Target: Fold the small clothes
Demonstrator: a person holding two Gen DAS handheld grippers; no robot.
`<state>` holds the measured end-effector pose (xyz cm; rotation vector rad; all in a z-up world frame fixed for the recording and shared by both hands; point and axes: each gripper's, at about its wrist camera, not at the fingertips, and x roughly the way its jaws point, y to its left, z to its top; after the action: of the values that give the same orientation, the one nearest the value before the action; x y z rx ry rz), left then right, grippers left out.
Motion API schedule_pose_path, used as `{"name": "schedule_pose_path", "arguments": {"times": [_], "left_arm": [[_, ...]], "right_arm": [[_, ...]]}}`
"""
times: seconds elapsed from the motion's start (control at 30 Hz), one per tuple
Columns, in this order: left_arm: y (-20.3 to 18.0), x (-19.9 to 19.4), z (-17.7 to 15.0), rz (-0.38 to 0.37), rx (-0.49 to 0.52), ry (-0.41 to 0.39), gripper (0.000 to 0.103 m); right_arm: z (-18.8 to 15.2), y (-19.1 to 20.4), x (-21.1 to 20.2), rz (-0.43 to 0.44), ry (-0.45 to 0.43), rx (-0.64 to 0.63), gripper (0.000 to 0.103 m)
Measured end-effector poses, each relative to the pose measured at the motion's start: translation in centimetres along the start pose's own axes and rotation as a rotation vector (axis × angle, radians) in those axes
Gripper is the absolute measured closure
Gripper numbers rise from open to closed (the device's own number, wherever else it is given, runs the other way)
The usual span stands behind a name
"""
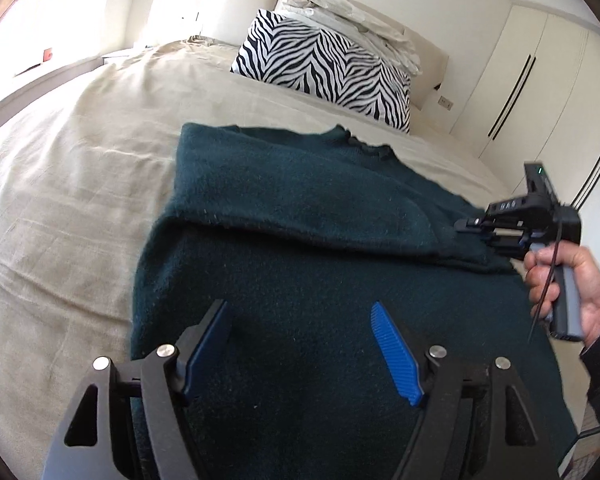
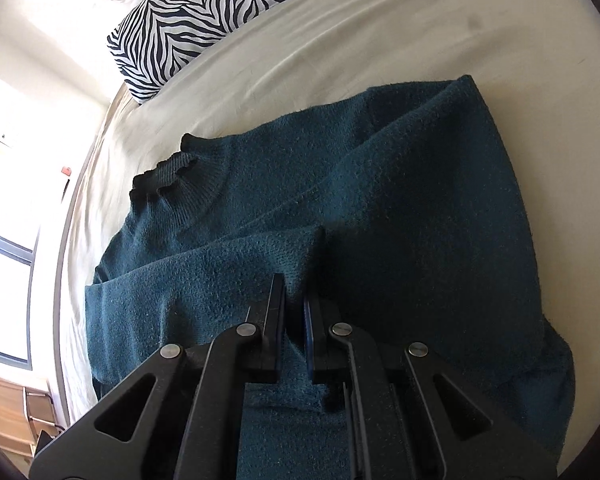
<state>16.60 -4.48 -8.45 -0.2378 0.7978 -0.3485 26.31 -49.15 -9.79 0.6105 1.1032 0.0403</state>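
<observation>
- One dark teal knit sweater [image 1: 300, 216] lies flat on the beige bed cover [image 1: 80, 168], its ribbed collar [image 2: 168, 172] toward the zebra-print pillow [image 1: 324, 68] and its hem end toward me; the long axis runs from me up to that pillow.
- One sleeve or side panel [image 2: 228, 280] is already laid across the body, leaving a ridge slanting over the chest.
- My right gripper [image 2: 294, 300] is pinched together on a fold of that laid-over knit, right at the ridge, with cloth bunched between the blue pads.
- My left gripper [image 1: 300, 340] has its fingers apart with nothing between them; it hangs over the lower body of the sweater, not visibly touching it.
- In the left wrist view my right hand [image 1: 568, 284] holds its tool at the sweater's right edge, further up the garment than my left.
- So the right is the nearer to the fold in hand, and I judge it should set that cloth down square to the long axis.
- The left is nearer the hem and looks best placed to take it for the lengthwise fold.
</observation>
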Motion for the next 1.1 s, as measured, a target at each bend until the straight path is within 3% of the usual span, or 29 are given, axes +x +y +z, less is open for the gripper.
{"name": "schedule_pose_path", "arguments": {"times": [0.1, 0.27, 0.37, 0.43, 0.53, 0.7, 0.87, 1.1], "left_arm": [[2.3, -1.0, 2.9, -0.032, -0.086, -0.053, 0.028], [7.4, 1.8, 9.3, -0.091, -0.202, -0.045, 0.029], [9.7, 5.2, 12.1, -0.116, -0.261, 0.009, 0.041], [10.3, 7.1, 13.2, -0.130, -0.266, 0.041, 0.050], [10.5, 9.0, 14.2, -0.142, -0.253, 0.065, 0.054], [10.6, 11.4, 14.0, -0.115, -0.208, 0.123, 0.057], [9.9, 10.4, 12.6, -0.111, -0.140, 0.131, 0.059], [7.8, 6.9, 8.8, -0.114, -0.019, 0.139, 0.059]], "right_arm": [[0.0, -1.0, 0.3, 0.057, 0.009, 0.022, 0.095], [-0.3, -2.4, -0.2, 0.160, 0.009, 0.084, 0.087], [-0.7, -2.5, -1.2, 0.160, -0.010, 0.098, 0.073], [-0.9, -2.4, -2.3, 0.150, -0.039, 0.114, 0.053], [-0.9, -1.6, -4.1, 0.152, -0.094, 0.093, 0.050], [-1.1, 0.3, -3.9, 0.296, -0.065, 0.055, 0.050], [-2.7, 1.1, 0.0, 0.302, 0.047, 0.044, 0.051], [-4.6, -1.0, -0.9, 0.390, 0.013, 0.108, 0.052]]}}
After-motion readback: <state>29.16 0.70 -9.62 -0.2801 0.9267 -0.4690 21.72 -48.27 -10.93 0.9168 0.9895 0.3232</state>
